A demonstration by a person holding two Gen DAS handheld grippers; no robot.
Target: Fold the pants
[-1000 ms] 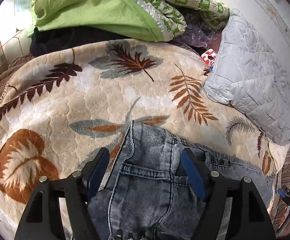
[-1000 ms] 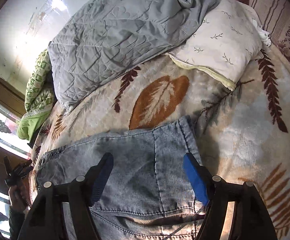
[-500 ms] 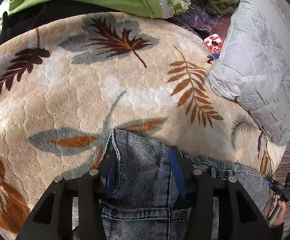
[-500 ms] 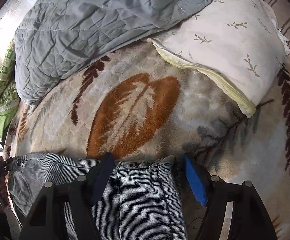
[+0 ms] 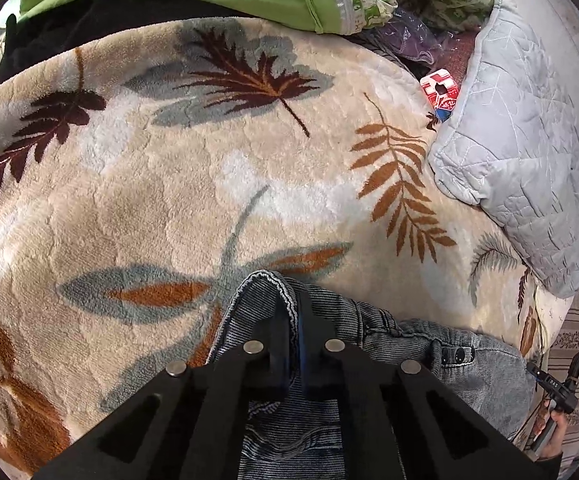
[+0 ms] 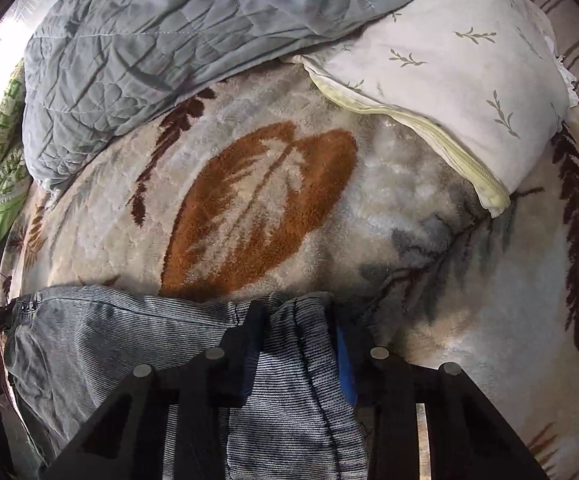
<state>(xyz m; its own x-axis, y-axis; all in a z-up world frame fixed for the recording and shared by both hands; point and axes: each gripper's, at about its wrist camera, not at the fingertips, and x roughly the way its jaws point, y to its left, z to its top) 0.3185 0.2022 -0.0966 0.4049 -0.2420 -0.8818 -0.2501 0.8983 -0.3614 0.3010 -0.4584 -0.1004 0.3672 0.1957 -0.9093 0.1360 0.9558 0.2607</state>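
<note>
Now one pair of jeans (image 5: 469,364), left gripper (image 5: 292,316) pinching it; right gripper (image 6: 299,320) clamping it

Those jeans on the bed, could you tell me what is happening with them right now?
A person is starting to fold the jeans, which lie on a leaf-patterned blanket. Each hand works a hand-held gripper. The left hand-held gripper has just closed and pinches a raised fold of denim at the waistband end. The right hand-held gripper has also just been closing and has bunched denim between its pads at the other end. Nothing has been folded over yet.
</note>
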